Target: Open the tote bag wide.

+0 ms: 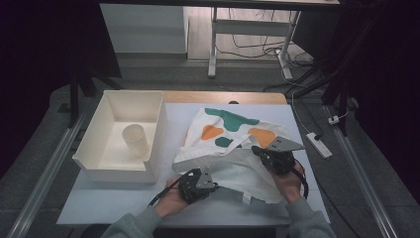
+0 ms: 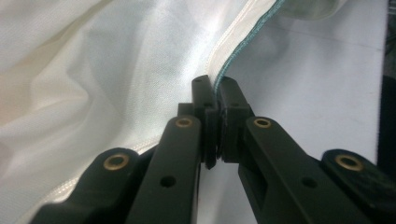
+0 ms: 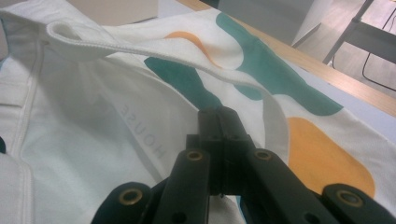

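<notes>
A white cloth tote bag (image 1: 228, 134) printed with green and orange blobs lies crumpled on the table. My left gripper (image 1: 212, 184) is at the bag's near left corner. In the left gripper view it (image 2: 215, 86) is shut on the bag's seamed, green-lined edge (image 2: 233, 51). My right gripper (image 1: 256, 148) is over the bag's right half. In the right gripper view its jaws (image 3: 219, 114) are shut, pinching the white fabric (image 3: 93, 102) beside a green patch. A white strap handle (image 3: 140, 49) arcs just beyond the tips.
A white open bin (image 1: 114, 171) stands at the table's left with a cream cup (image 1: 136, 141) lying in it. A white power strip (image 1: 318, 145) lies on the floor to the right. Bare table top (image 1: 124, 203) runs along the near edge.
</notes>
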Demonstrator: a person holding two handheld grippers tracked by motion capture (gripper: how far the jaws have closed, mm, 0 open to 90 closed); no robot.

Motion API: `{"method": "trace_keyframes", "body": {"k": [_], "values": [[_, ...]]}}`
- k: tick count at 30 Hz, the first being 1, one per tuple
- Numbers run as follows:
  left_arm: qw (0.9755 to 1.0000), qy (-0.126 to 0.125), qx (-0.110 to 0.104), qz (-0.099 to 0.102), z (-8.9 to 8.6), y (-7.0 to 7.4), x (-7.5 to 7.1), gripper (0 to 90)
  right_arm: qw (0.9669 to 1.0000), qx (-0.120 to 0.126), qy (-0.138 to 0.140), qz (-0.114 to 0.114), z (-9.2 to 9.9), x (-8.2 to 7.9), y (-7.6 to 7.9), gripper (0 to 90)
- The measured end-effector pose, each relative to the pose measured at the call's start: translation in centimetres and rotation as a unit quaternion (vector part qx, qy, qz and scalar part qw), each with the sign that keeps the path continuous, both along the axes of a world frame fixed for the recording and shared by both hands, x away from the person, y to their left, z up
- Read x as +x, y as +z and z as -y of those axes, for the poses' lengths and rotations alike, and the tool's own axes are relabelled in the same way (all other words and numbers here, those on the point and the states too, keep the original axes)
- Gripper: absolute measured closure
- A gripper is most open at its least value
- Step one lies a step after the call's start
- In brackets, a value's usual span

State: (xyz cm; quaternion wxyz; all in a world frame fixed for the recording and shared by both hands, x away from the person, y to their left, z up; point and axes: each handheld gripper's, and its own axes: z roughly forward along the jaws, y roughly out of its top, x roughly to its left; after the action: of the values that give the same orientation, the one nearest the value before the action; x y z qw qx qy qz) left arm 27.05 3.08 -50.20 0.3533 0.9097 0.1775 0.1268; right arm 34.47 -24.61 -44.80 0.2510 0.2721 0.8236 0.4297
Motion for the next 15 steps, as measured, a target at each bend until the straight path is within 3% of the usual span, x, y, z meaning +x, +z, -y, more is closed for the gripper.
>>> {"method": "trace_keyframes", "body": {"k": [10,15], "values": [[0.9991,-0.005,-0.039,-0.018,-1.6,1.4,-1.9,87.1,0.9990,0.025,-0.017,0.033,0.5,0.2,3.3,89.7],[0.9986,-0.005,-0.046,-0.024,-1.9,1.7,-2.4,87.2,0.9982,0.026,-0.037,0.040,0.6,1.1,4.2,89.7]]}}
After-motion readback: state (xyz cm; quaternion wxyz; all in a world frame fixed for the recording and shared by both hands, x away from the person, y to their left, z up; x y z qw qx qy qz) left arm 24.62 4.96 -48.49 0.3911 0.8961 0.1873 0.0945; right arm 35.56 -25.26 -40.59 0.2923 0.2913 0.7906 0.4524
